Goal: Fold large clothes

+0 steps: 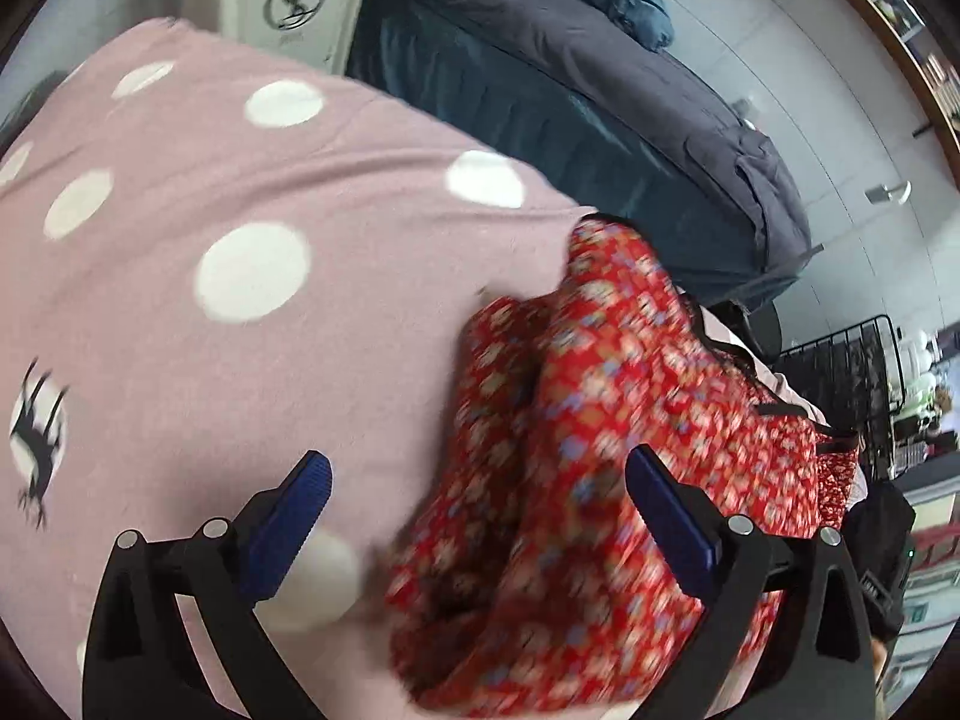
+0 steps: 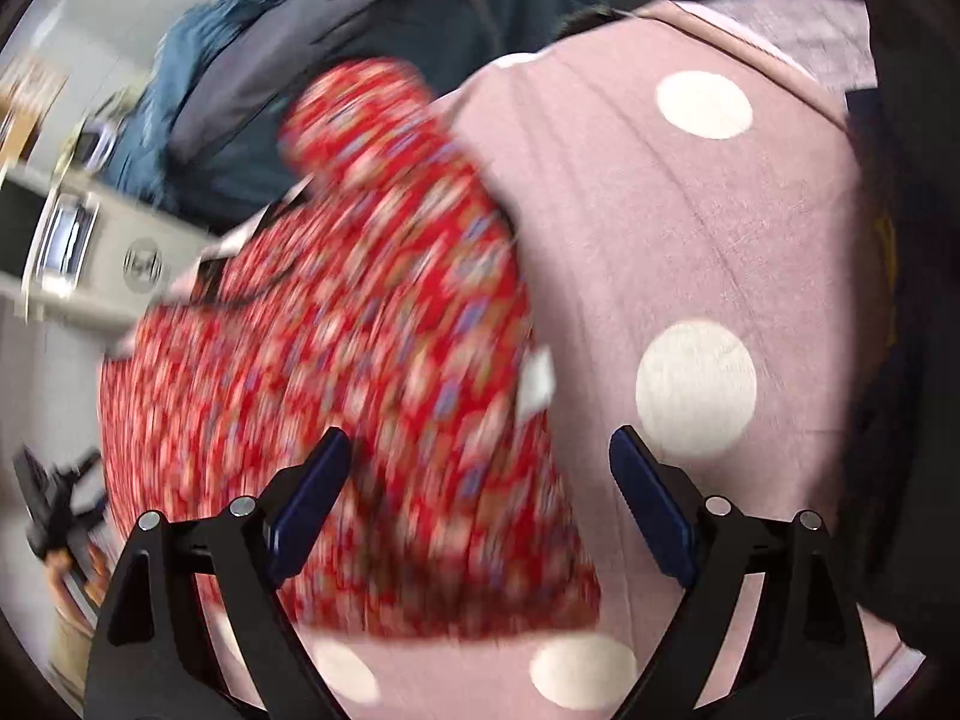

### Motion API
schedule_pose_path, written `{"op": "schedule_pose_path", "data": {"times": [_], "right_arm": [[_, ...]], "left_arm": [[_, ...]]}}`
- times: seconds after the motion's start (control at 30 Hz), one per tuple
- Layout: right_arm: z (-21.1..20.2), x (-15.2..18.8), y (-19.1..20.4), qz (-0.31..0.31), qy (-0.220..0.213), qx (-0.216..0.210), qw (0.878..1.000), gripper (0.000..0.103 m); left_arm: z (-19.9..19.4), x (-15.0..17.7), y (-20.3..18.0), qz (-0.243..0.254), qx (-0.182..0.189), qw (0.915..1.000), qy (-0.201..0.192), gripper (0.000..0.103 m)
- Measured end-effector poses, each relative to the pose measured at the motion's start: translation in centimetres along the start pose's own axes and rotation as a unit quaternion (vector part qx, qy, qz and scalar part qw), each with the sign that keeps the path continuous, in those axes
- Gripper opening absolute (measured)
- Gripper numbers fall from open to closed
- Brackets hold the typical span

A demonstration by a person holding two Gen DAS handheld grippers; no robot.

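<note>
A red floral garment [image 1: 606, 480] lies crumpled on a pink blanket with white dots [image 1: 240, 192]. My left gripper [image 1: 477, 468] is open just above the garment's left edge, its blue pads [image 1: 294, 516] spread wide and holding nothing. In the right wrist view the same red garment [image 2: 336, 372] lies blurred on the pink dotted blanket [image 2: 690, 228]. My right gripper [image 2: 480, 450] is open over the garment's near right edge and holds nothing. A small white label [image 2: 537, 384] shows at the garment's edge.
A dark grey and teal bed [image 1: 600, 90] stands behind the blanket. A white box with a round logo [image 1: 300, 0] is at the back left. A black wire rack [image 1: 852, 372] and shelves are at the right. A white appliance [image 2: 90, 252] is at the left.
</note>
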State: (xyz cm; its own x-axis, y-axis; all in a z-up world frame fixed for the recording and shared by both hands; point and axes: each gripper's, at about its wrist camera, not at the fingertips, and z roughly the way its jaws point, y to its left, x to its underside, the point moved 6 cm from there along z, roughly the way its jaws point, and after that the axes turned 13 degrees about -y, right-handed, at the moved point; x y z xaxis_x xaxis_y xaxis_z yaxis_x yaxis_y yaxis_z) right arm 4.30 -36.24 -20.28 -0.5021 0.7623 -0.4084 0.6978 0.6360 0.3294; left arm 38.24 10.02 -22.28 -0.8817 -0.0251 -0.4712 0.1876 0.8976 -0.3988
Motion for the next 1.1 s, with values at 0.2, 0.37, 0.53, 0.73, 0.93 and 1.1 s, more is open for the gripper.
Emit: {"op": "schedule_pose_path", "data": {"times": [0.2,0.37,0.53,0.73,0.93,1.1], "right_arm": [[-1.8,4.5,0.8,-0.055,0.009,-0.010,0.998,0.087],[-1.8,6.2,0.2,-0.053,0.013,-0.018,0.998,0.089],[-1.3,5.7,0.6,-0.081,0.007,-0.036,0.996,0.093],[1.4,2.7,-0.1,-0.114,0.018,-0.046,0.992,0.094],[2.5,0.2,-1.0,-0.131,0.028,-0.059,0.989,0.097],[4.3,-1.5,-0.6,-0.130,0.050,-0.076,0.987,0.097]], "left_arm": [[-4.4,4.8,4.0,-0.031,-0.019,0.9993,0.007,0.096],[-6.4,7.9,3.9,-0.053,-0.017,0.9983,0.019,0.096],[-7.9,9.0,1.4,-0.033,-0.014,0.9992,0.019,0.096],[-8.4,8.4,-1.8,0.022,-0.013,0.9995,0.020,0.096],[-5.8,5.7,-3.1,0.056,-0.006,0.9980,0.028,0.096],[-0.2,3.5,-3.0,0.063,0.007,0.9962,0.059,0.096]]}}
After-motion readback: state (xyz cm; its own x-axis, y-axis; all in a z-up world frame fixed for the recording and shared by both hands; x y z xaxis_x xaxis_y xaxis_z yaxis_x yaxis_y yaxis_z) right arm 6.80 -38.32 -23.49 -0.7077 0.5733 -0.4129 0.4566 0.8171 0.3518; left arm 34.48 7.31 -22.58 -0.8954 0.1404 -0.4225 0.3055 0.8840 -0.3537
